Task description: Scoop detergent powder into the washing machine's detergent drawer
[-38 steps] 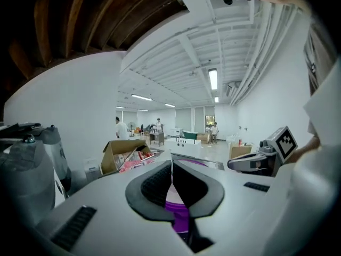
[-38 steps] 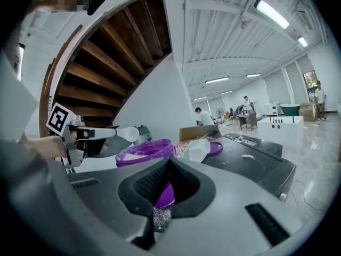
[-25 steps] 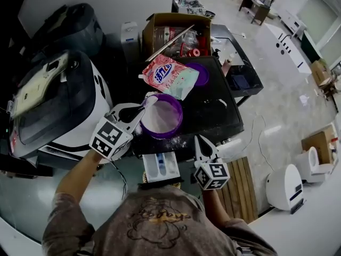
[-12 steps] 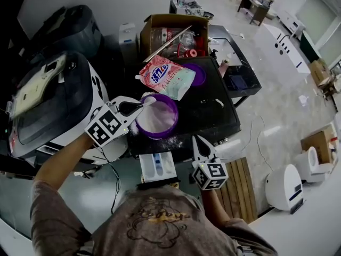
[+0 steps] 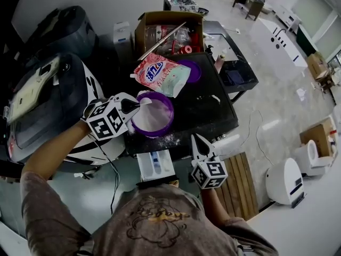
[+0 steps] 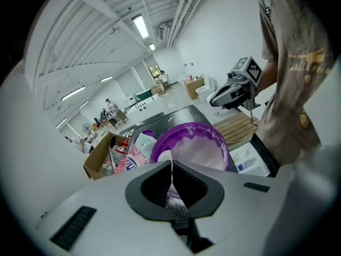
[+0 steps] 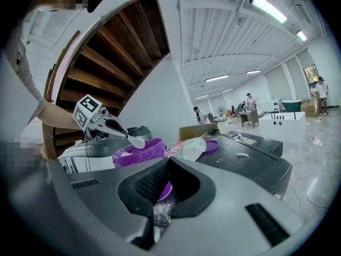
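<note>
A purple bowl [image 5: 154, 116] full of white detergent powder stands on the black table [image 5: 213, 108]. My left gripper [image 5: 136, 105] is at the bowl's left rim, shut on the thin handle of a white spoon [image 5: 148, 102] whose head is over the powder. In the left gripper view the spoon [image 6: 166, 156] points at the bowl [image 6: 200, 145]. The white detergent drawer [image 5: 156, 165] juts out below the table edge. My right gripper [image 5: 196, 141] hovers just right of the drawer, shut and holding nothing. A pink detergent bag [image 5: 162, 74] lies behind the bowl.
The washing machine [image 5: 48, 105] stands at the left. A purple lid [image 5: 193, 71] lies by the bag, an open cardboard box [image 5: 168, 33] sits behind, and a black bin [image 5: 237, 79] is at the right. Spilled powder dots the table front. Wooden slats [image 5: 242, 183] lie at the lower right.
My left gripper has swung left and upward, turning while its spoon stays at the bowl's left rim. The right gripper has stayed by the drawer.
</note>
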`<act>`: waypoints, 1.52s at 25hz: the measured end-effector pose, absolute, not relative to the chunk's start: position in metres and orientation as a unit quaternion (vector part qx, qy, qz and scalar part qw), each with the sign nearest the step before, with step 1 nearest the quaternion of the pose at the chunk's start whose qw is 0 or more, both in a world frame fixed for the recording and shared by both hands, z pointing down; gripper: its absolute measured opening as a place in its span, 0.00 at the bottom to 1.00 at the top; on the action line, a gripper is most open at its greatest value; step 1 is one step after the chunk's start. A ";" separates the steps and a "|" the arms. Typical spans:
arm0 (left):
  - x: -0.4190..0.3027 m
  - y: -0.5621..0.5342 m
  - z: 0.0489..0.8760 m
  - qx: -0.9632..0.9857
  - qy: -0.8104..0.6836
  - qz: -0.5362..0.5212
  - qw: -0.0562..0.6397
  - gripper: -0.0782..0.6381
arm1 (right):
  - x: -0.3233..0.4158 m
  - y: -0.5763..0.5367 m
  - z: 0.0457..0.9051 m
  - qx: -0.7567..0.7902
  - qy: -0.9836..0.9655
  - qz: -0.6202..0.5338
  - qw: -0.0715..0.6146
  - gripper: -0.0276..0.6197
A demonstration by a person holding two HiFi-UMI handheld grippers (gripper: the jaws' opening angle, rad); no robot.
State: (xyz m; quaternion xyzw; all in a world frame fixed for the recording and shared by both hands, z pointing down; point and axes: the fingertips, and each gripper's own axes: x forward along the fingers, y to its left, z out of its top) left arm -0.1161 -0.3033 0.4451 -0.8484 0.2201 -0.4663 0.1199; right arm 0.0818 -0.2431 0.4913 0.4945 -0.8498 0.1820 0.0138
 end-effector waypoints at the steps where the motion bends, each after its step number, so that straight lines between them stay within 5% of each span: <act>1: -0.116 -0.304 0.447 -0.847 0.216 -0.471 0.119 0.14 | 0.082 -0.243 0.493 0.495 -0.849 0.184 0.013 0.03; 18: -0.121 -0.308 0.468 -0.809 0.155 -0.549 0.141 0.14 | 0.085 -0.244 0.499 0.501 -0.844 0.192 0.009 0.03; 38: -0.129 -0.294 0.478 -0.798 0.116 -0.585 0.081 0.14 | 0.083 -0.248 0.491 0.503 -0.841 0.201 -0.009 0.03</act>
